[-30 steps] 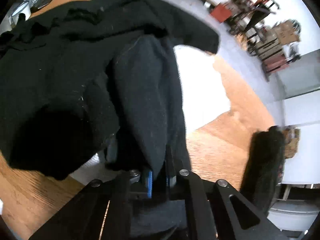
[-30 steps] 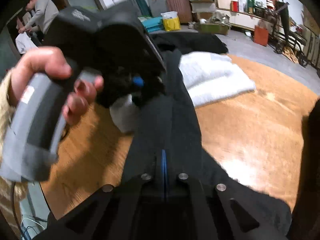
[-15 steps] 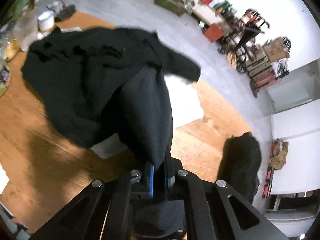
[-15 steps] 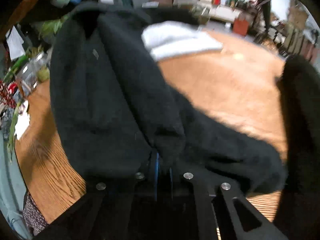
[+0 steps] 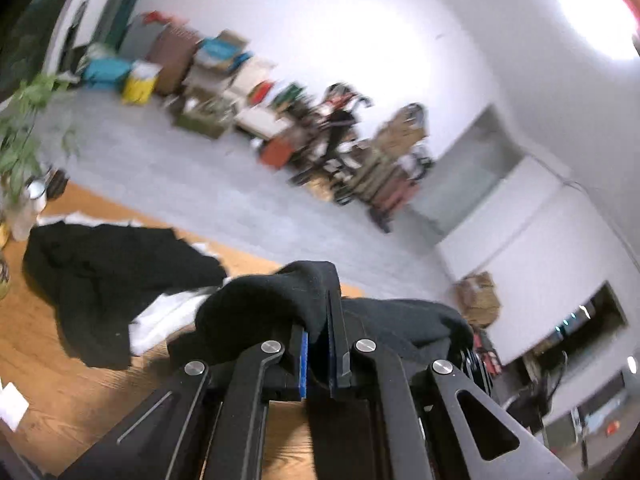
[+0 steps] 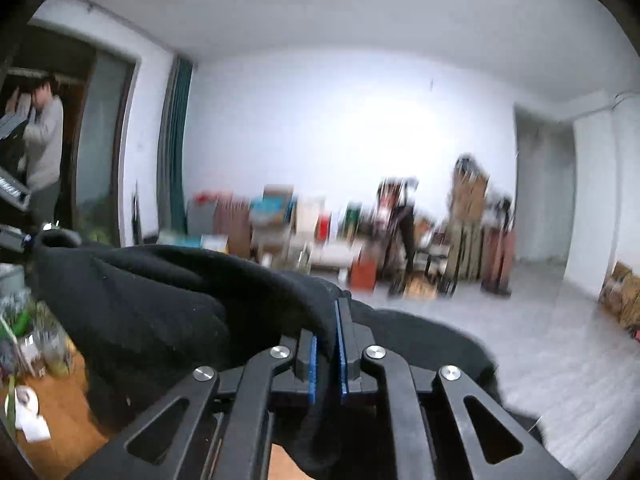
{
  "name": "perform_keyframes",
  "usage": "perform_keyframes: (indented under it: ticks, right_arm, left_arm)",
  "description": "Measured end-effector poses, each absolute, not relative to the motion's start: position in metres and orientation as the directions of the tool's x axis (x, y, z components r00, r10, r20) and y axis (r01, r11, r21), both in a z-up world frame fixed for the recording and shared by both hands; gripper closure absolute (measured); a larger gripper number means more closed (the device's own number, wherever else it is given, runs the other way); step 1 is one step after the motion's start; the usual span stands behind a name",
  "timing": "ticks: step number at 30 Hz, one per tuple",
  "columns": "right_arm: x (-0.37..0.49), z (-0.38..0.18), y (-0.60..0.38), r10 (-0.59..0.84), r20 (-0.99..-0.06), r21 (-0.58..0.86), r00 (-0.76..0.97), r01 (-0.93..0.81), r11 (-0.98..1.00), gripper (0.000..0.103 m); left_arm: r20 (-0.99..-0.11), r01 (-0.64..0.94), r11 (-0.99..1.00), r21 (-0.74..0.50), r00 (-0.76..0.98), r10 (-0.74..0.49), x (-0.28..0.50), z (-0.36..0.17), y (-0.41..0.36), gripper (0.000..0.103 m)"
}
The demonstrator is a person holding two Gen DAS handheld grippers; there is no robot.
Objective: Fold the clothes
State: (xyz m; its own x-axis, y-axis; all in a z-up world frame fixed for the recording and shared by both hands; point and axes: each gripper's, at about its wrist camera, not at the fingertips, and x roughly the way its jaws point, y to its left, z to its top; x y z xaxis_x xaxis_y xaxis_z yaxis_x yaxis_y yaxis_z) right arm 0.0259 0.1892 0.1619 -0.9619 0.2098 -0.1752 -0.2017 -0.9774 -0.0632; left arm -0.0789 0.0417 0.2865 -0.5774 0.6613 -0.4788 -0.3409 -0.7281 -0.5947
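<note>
Black garment held up between both grippers, above the desk.

Left gripper (image 5: 322, 344) and right gripper (image 6: 328, 354) each have jaws pinching a fold of the garment (image 6: 160, 312); it spans sideways between them, drooping over both, clear of the desk (image 5: 60, 392), where a dark heap (image 5: 104, 276) lies far left.

The right gripper (image 6: 328, 344), black with blue pads, is clamped on a fold of thick black fleece garment (image 6: 160, 304), which drapes to both sides over a brown wooden table (image 6: 60, 408). Beyond, blurred boxes (image 6: 276, 216) line a white wall. A person in grey (image 6: 42, 140) stands far left.
</note>
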Motion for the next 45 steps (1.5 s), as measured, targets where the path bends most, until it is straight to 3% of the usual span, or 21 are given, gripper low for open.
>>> perform_keyframes:
  ticks: [4, 10, 12, 14, 17, 19, 24, 38, 42, 45]
  right_arm:
    - [0.068, 0.178, 0.184, 0.211, -0.148, -0.051, -0.966, -0.205, -0.977, 0.091]
    - [0.080, 0.104, 0.216, 0.146, -0.420, 0.000, -0.896, -0.161, -0.987, 0.088]
    - [0.073, 0.068, 0.238, 0.164, -0.521, 0.018, -0.838, -0.204, -0.979, 0.088]
    - [0.065, 0.036, 0.276, 0.248, -0.579, 0.008, -0.777, -0.310, -0.951, 0.088]
    - [0.061, -0.006, 0.340, 0.362, -0.646, 0.053, -0.671, -0.513, -0.857, 0.090]
    - [0.075, -0.025, 0.378, 0.370, -0.690, 0.120, -0.622, -0.602, -0.789, 0.090]
    - [0.113, -0.036, 0.427, 0.406, -0.700, 0.189, -0.587, -0.701, -0.688, 0.088]
    - [0.123, -0.012, 0.382, 0.493, -0.692, -0.027, -0.527, -0.663, -0.748, 0.081]
    - [0.123, -0.015, 0.383, 0.492, -0.698, -0.012, -0.520, -0.678, -0.735, 0.081]
    - [0.115, -0.016, 0.378, 0.507, -0.692, -0.024, -0.514, -0.685, -0.728, 0.083]
  left_arm:
    - [-0.547, -0.310, -0.704, -0.638, -0.461, 0.699, -0.062, 0.257, 0.050, 0.087]
    - [-0.702, -0.068, -0.719, -0.692, -0.170, 0.691, -0.092, 0.120, 0.061, 0.074]
    - [-0.762, -0.031, -0.776, -0.630, -0.173, 0.625, -0.082, 0.089, 0.058, 0.066]
    - [-0.863, -0.054, -0.884, -0.464, -0.199, 0.465, -0.072, 0.067, 0.062, 0.066]
    - [-0.915, -0.102, -0.932, -0.348, -0.179, 0.361, -0.072, 0.043, 0.065, 0.066]
    - [-0.925, -0.102, -0.937, -0.334, -0.153, 0.347, -0.076, 0.029, 0.064, 0.065]
    - [-0.947, -0.106, -0.948, -0.301, -0.084, 0.310, -0.103, -0.017, 0.082, 0.065]
    - [-0.932, -0.116, -0.924, -0.364, 0.041, 0.361, -0.145, -0.081, 0.163, 0.064]
    - [-0.933, -0.068, -0.930, -0.360, 0.031, 0.359, -0.154, -0.089, 0.165, 0.048]
    - [-0.936, -0.026, -0.936, -0.352, 0.015, 0.352, -0.159, -0.092, 0.162, 0.047]
